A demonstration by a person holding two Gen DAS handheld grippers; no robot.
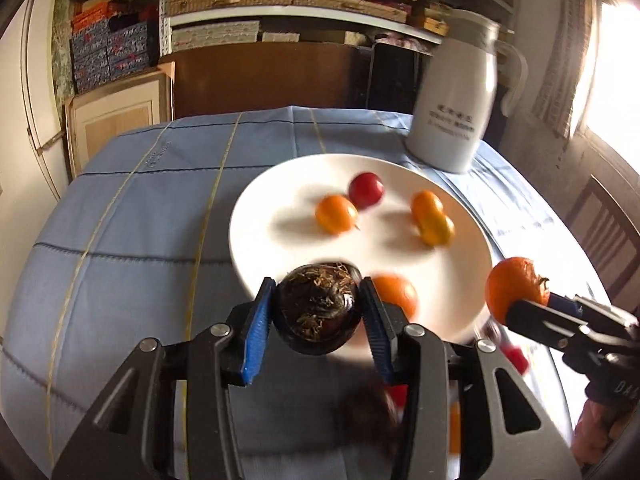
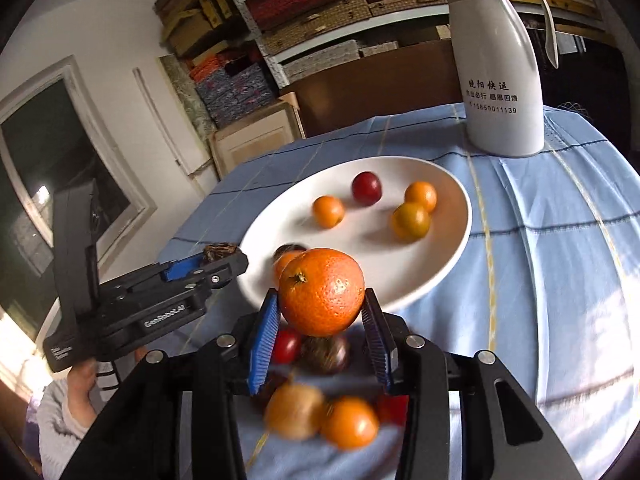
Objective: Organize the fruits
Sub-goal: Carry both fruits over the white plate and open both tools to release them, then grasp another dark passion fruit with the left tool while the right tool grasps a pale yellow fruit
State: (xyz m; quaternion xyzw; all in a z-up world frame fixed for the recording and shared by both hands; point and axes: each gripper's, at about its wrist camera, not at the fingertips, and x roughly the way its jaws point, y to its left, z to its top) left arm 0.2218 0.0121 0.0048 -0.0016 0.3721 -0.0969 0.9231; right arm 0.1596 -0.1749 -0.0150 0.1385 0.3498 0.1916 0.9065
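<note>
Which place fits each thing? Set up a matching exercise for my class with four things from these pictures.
Things:
1. mandarin orange
2. dark brown fruit
3. red fruit
4. white jug

Places:
A. on the white plate
B. between the left gripper's pads
C. standing on the blue tablecloth behind the plate
D. between the right gripper's pads

Pairs: 1-D, 2-B, 3-A, 4-C

Daylight floods in from a window [image 1: 616, 60] at the right of the left wrist view, blown out to white glare. Fruits cast soft shadows on the plate [image 1: 288, 184]. Both fisheye views bend at the edges; nearby fruit and the jug [image 1: 452, 92] smear with motion blur.
</note>
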